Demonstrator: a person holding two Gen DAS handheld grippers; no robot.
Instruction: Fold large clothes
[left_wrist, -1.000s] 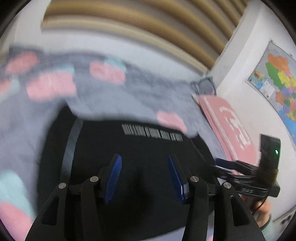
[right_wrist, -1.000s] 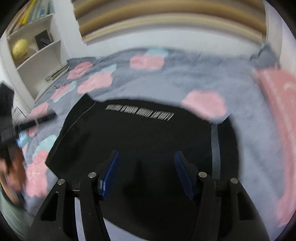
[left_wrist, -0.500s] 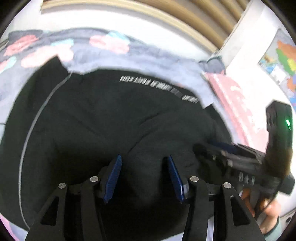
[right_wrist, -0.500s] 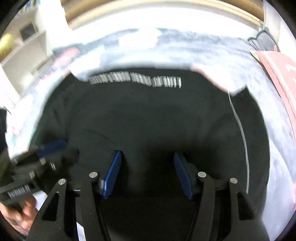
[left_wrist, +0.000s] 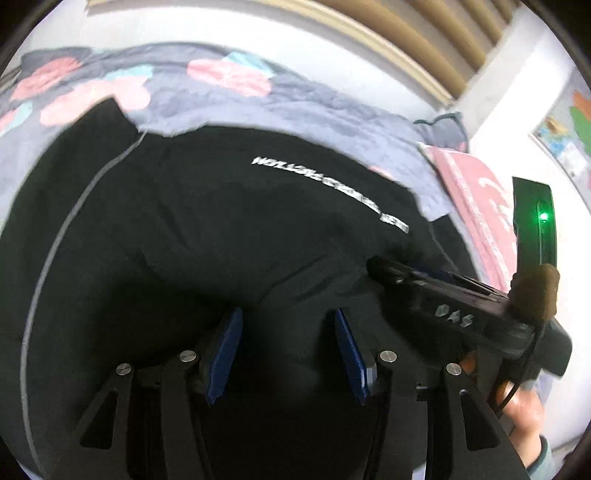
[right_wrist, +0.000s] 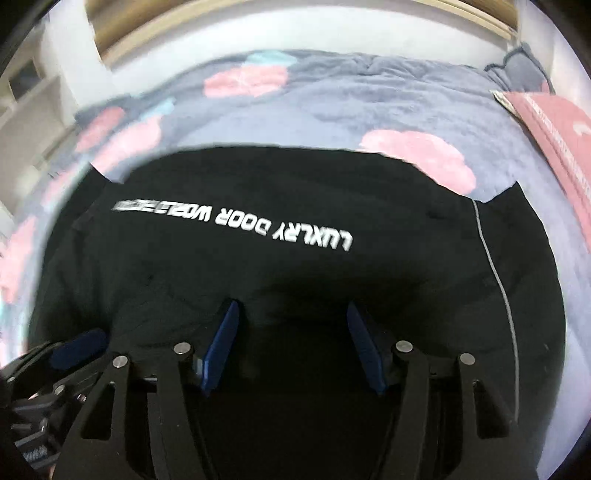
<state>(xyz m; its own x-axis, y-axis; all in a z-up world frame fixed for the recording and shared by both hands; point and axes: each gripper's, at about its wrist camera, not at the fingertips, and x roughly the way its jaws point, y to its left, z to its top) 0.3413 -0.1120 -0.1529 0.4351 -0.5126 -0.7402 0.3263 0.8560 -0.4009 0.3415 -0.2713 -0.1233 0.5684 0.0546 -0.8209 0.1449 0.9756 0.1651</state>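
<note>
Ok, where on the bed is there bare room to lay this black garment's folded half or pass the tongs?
Free: the grey floral blanket beyond the black garment, up to the white wall, and the strip between the garment's right edge and the pink bedding. Crowded: the near side, where the left tongs and right tongs hover open, side by side over the garment.

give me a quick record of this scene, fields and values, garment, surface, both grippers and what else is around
garment: black garment with white lettering, spread flat
surface: grey blanket with pink patches
left gripper: open, over the black fabric
right gripper: open, over the black fabric
nearby: pink folded item to the right; wall map
</note>
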